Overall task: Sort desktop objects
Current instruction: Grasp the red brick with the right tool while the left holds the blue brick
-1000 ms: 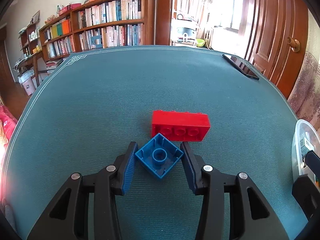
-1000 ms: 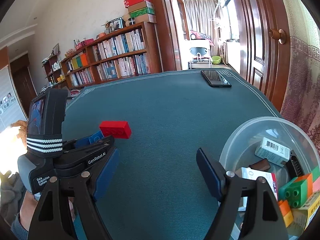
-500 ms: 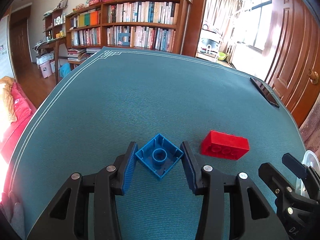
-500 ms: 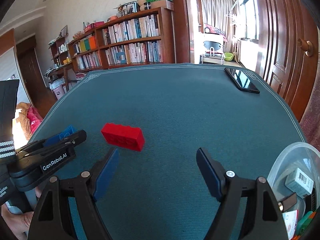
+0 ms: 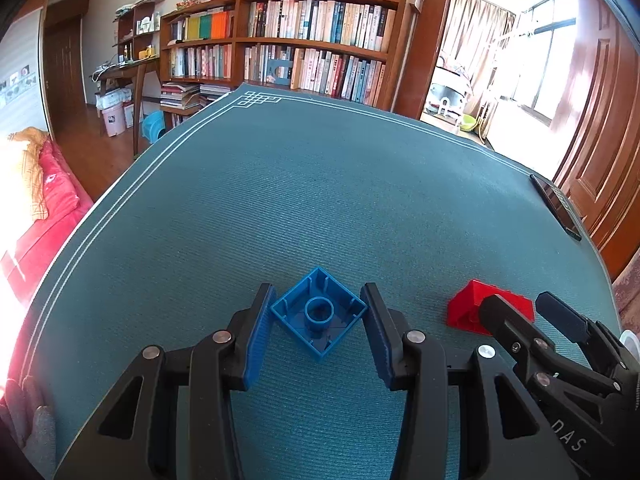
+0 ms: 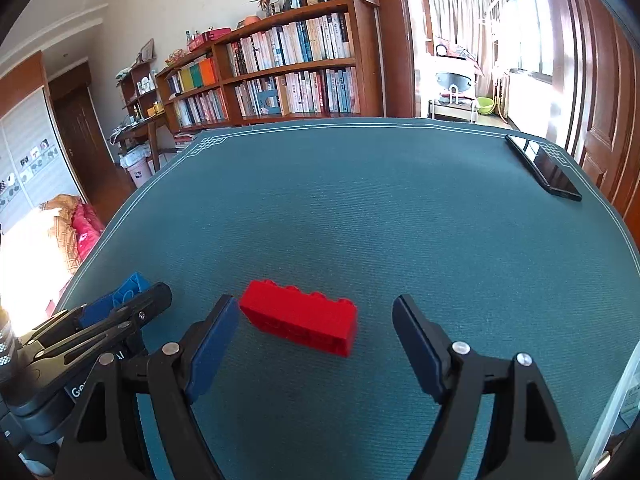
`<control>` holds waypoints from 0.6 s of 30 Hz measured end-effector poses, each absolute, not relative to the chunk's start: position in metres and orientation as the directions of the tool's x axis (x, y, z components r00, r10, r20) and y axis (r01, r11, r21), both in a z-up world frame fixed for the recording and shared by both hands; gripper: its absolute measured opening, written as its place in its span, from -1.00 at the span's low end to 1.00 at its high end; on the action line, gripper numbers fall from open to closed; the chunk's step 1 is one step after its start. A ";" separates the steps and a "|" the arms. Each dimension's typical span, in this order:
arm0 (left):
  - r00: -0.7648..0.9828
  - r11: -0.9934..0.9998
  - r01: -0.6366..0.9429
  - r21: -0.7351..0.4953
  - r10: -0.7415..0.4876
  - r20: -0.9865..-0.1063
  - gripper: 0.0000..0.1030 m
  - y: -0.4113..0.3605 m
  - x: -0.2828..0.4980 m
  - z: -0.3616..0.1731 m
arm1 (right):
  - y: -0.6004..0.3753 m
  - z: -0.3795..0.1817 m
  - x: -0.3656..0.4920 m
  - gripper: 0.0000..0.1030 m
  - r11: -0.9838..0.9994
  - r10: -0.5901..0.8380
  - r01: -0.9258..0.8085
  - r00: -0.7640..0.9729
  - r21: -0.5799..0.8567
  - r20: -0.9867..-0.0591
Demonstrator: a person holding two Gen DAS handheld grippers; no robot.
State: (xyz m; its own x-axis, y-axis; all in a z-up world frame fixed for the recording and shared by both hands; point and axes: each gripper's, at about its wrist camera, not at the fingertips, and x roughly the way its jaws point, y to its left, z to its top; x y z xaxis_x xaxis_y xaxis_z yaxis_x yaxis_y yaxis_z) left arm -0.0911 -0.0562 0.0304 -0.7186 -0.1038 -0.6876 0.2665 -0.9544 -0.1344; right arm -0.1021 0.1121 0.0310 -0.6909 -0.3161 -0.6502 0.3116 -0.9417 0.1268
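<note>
1. Blue brick (image 5: 319,312) is held corner to corner, hollow side to the camera, between the narrowed fingers of the left gripper (image 5: 319,320), above the table (image 5: 320,200).
2. Red brick (image 6: 299,321) lies on the table between the wide fingers of the right gripper (image 6: 314,336); picking is judged the step, so lowering and closing are called for.
3. Compared with a second ago, the right gripper was brought from the container to the red brick.

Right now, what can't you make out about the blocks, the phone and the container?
- Red block, left wrist view: near end hidden behind the right gripper.
- Blue block, right wrist view: mostly covered by the left gripper.
- Phone, left wrist view: squeezed at the fisheye edge, screen unreadable.
- Container, right wrist view: cut off by the frame, contents unseen.
</note>
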 end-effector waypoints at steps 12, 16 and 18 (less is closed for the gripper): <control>-0.713 -0.934 0.319 -0.159 -0.126 -0.690 -0.08 -0.072 -0.090 0.029 | 0.097 0.023 -0.117 0.60 -0.949 -0.292 0.292 -0.665 0.121 -0.687; -0.710 -0.932 0.324 -0.162 -0.126 -0.693 -0.08 -0.073 -0.089 0.028 | 0.094 0.017 -0.123 0.60 -0.956 -0.264 0.274 -0.642 0.107 -0.720; -0.708 -0.934 0.320 -0.160 -0.124 -0.695 -0.08 -0.073 -0.089 0.026 | 0.092 0.017 -0.122 0.57 -0.961 -0.238 0.267 -0.646 0.077 -0.725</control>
State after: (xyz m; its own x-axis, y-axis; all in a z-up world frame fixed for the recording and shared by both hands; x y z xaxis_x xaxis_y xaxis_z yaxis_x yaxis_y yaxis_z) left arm -0.0889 -0.0728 0.0259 -0.7080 -0.1236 -0.6953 0.3199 -0.9339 -0.1597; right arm -0.1215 0.0916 0.0167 -0.6462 -0.2375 -0.7252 0.2669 -0.9607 0.0769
